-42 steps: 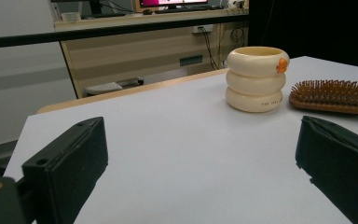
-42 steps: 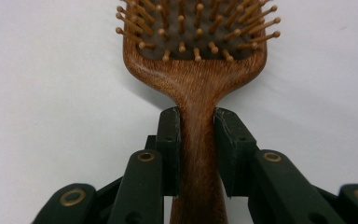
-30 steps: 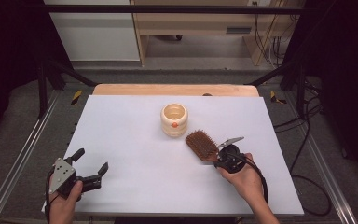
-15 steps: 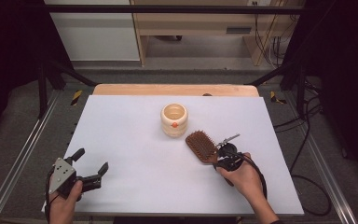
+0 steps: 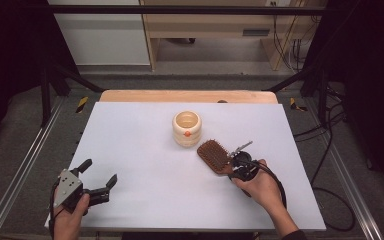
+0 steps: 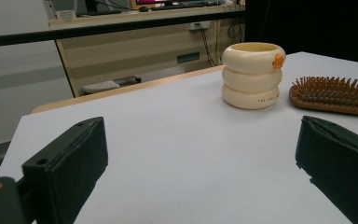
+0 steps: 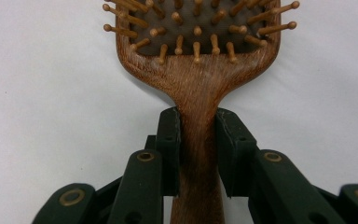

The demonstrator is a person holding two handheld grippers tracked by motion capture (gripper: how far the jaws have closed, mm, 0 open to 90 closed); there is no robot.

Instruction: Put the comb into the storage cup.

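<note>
- At the lower left of the high view, the left gripper rests on the white table with its 2 jaws spread wide and nothing between them. It sits where it did 1 second ago, so it has no part in the work yet.
- In the left gripper view, the cream cup of 3 stacked rings stands upright at the upper right, with the bristled head of the hairbrush just beside it but apart.
- At the centre of the high view, that cup has not shifted.
- At the lower right of centre, the hairbrush has slid a little up and left toward the cup compared with 1 second ago, bristles up.
- The right gripper is clenched on the brush's wooden handle, 1 pad pressed to each side.
- Judgement: the grasp looks secure, and the brush is probably being carried toward the cup, though it appears to lie on or close to the table.
</note>
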